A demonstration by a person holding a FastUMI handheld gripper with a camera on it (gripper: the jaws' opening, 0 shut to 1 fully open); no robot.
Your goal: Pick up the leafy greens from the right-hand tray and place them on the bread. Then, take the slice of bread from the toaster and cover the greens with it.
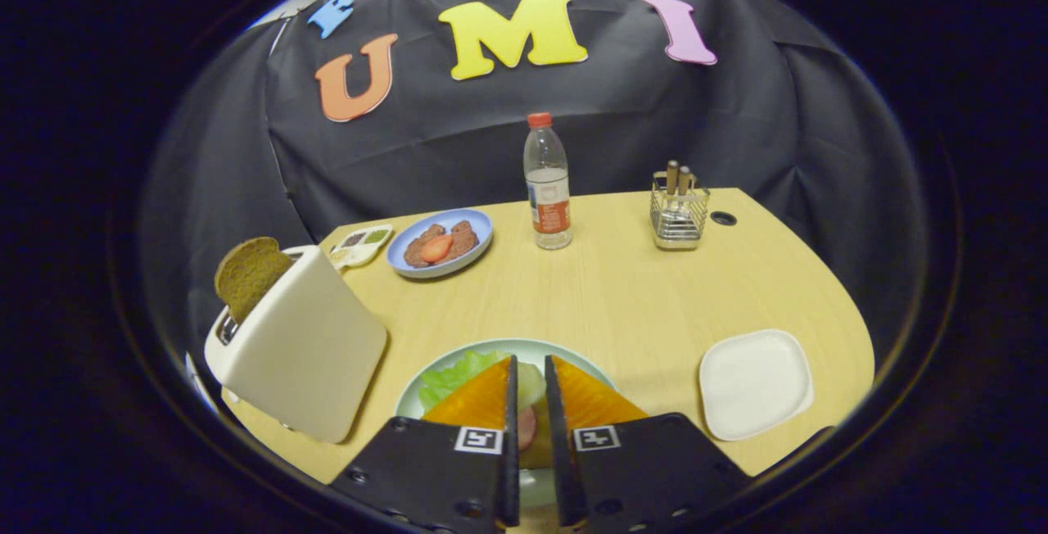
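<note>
Tool (pixel 530 386) poised over the green plate (pixel 458 354), fingers nearly together with a narrow gap, nothing visibly clamped. Leafy greens (pixel 454 374) already on that plate, at its toaster side, partly hidden behind the fingers; whether bread lies under them cannot be told. White tray (pixel 753 382) to the right of the plate, bare. Bread slice (pixel 246 272) upright in the slot of the toaster (pixel 303 354), left of the plate. Probably bread next: spread fingers wide, approach from above the toaster, pinch the slice's flat faces, lift straight up.
</note>
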